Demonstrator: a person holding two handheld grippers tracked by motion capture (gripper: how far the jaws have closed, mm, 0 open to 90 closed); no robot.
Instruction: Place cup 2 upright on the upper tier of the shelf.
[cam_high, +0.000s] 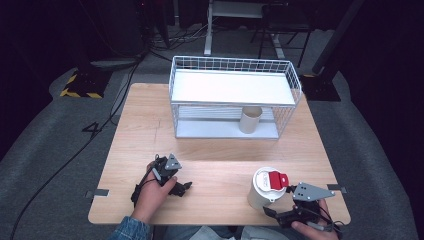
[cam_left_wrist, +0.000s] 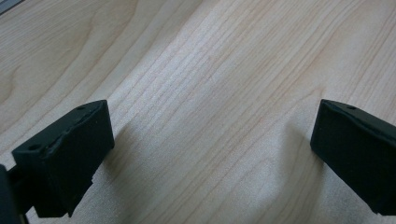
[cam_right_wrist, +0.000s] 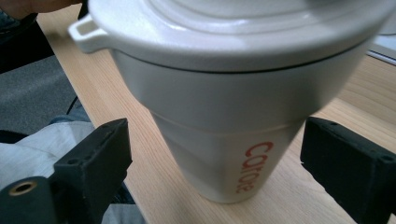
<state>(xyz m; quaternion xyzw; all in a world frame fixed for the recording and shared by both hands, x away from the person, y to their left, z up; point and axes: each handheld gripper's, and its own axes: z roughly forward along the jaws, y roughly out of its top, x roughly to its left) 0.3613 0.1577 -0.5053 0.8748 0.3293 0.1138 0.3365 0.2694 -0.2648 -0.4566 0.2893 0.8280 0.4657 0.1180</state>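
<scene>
- Standing upright on the wooden table near its front right corner: lidded paper cup, well short of the wire shelf rack; placing there looking left to do
- Flanking cup's base with right gripper, jaws apart, not pressing; resting left gripper wide, empty

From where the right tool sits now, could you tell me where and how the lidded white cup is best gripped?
Grip the white cup on its tapered body below the lid, coming in level from the person's side, where the right tool already faces it. The cup stands upright and narrows toward its base, while the lid overhangs wider than the body. The open jaws already straddle the lower wall without touching.
</scene>
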